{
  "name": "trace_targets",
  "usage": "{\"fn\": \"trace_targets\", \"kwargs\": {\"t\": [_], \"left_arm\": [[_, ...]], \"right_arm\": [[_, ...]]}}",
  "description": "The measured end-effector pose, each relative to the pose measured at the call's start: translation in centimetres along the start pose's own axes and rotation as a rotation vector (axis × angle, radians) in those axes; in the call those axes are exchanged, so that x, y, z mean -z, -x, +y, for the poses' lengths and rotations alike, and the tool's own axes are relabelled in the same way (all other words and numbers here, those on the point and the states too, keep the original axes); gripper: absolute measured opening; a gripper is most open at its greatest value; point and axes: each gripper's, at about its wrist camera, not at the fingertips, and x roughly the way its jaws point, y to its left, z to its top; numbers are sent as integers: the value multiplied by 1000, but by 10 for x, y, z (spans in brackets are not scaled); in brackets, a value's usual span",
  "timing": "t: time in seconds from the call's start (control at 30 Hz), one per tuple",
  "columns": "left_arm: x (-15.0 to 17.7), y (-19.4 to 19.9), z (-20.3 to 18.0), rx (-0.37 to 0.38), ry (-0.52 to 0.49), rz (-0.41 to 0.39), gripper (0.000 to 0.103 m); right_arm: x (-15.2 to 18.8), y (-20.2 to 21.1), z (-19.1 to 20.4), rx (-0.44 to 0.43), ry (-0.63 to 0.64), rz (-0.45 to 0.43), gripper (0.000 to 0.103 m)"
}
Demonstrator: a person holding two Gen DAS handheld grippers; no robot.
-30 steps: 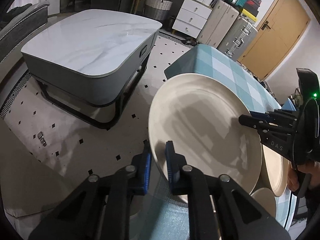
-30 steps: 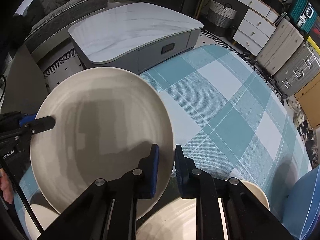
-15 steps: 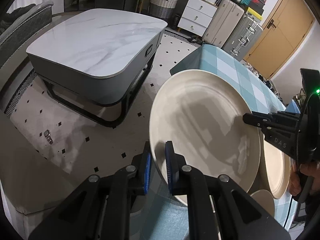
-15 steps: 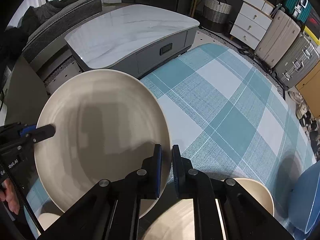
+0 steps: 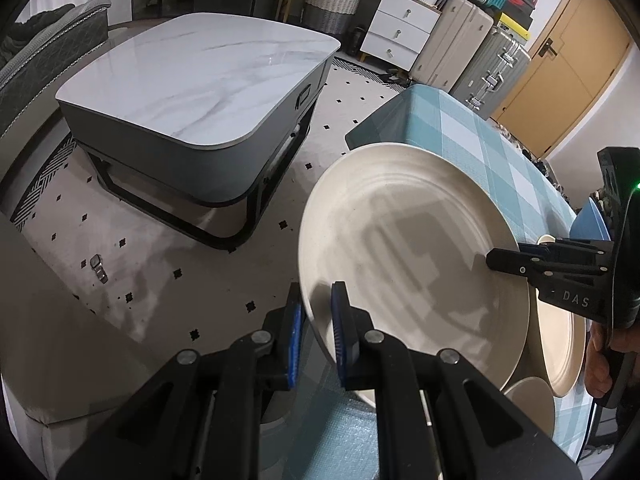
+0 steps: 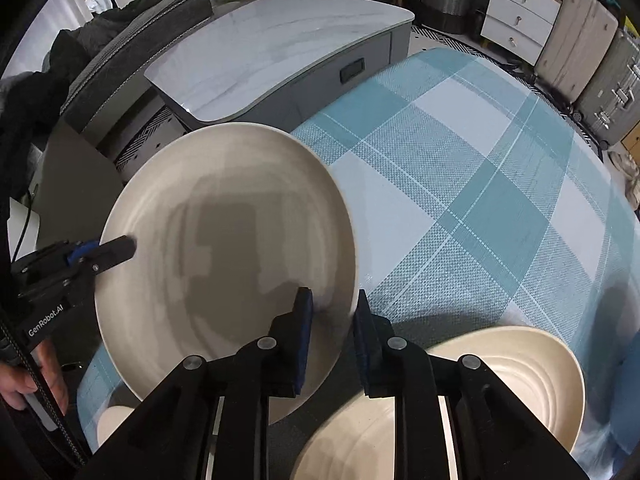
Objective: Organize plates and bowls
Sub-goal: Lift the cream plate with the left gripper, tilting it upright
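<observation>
A large cream plate [image 5: 404, 248] is held up above the near edge of the worktop [image 6: 480, 184], which is covered with a teal-and-white checked cloth. The left gripper [image 5: 316, 332] has its fingers [image 5: 342, 328] clamped on the plate's rim, one blue pad on each face. On the opposite side of the plate, the right gripper [image 6: 332, 332] straddles the rim with its fingers [image 6: 302, 328] parting; the inner pad sits over the plate's face and the outer one stands off the edge with a visible gap, so this side no longer pinches it. In the left wrist view the right gripper's black tip lies across the plate's far rim, with a hand [image 5: 600, 356] behind it.

Under and beside the raised plate, a second cream plate [image 6: 460, 404] with ringed grooves rests on the cloth, just below the right gripper. A smaller cream bowl [image 5: 528, 404] sits near it at the worktop's edge, and a blue dish [image 5: 588, 220] lies further along. Beyond the worktop stands a marble-topped coffee table [image 5: 200, 80] on the tiled floor.
</observation>
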Motion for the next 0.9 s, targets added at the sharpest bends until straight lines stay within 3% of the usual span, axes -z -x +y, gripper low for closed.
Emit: {"fn": "trace_targets", "kwargs": {"t": [0.23,0.53,0.9], "left_arm": [[-3,8,-4,-39,-9,8,11],[-11,17,-9,-10,-10,10,11],[-10,41,-25,-10,-36,3,11]], "right_arm": [[-1,7,5,25,-32,-5,13],[-4,21,-6,14,-108,-23,12],[1,54,-10,19,-111,-57,11]]}}
